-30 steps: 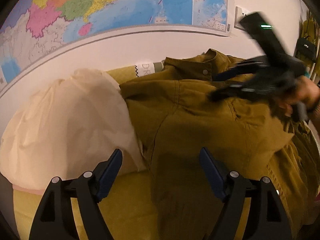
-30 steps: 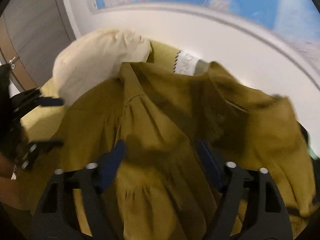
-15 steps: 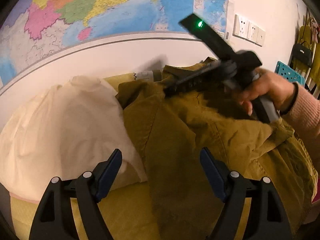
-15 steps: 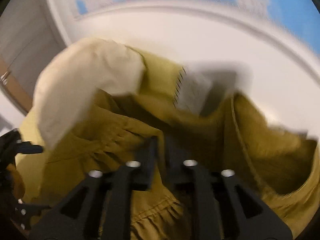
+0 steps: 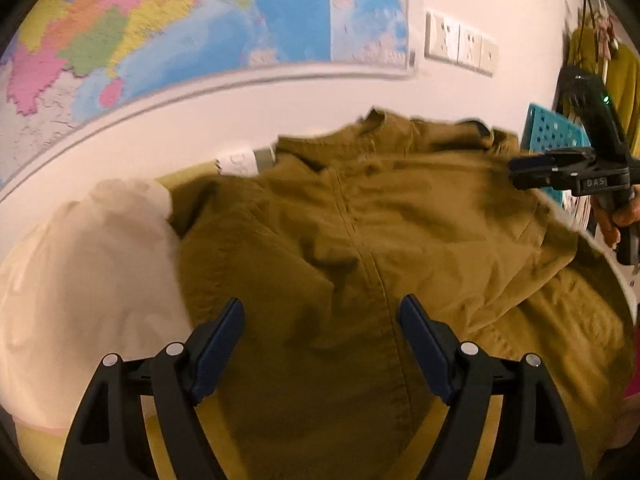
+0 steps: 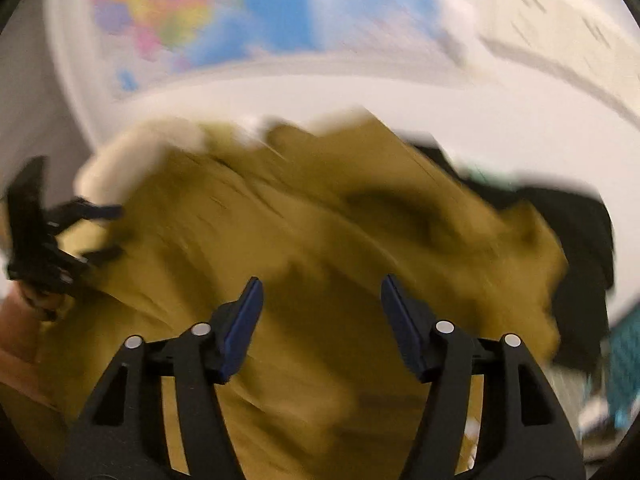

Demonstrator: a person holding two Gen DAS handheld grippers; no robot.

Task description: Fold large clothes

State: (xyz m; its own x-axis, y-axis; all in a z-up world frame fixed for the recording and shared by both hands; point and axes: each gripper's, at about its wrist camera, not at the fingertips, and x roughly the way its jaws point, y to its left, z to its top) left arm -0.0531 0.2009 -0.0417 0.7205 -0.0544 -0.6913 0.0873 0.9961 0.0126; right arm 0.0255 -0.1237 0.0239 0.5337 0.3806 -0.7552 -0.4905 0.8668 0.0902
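Left view is sharp: wall map point(image 5: 168, 28), olive shirt point(image 5: 380, 248) spread beside a cream cloth point(image 5: 84, 280). Right view's a blur. Left tool point(image 5: 322, 336) hangs wide open over the shirt; right tool point(image 6: 322, 320) is opening above it, nothing gripped.

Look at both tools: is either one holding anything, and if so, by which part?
Nothing is held. The left tool hangs open above the olive shirt; the right tool is opening, with no cloth between its pads.
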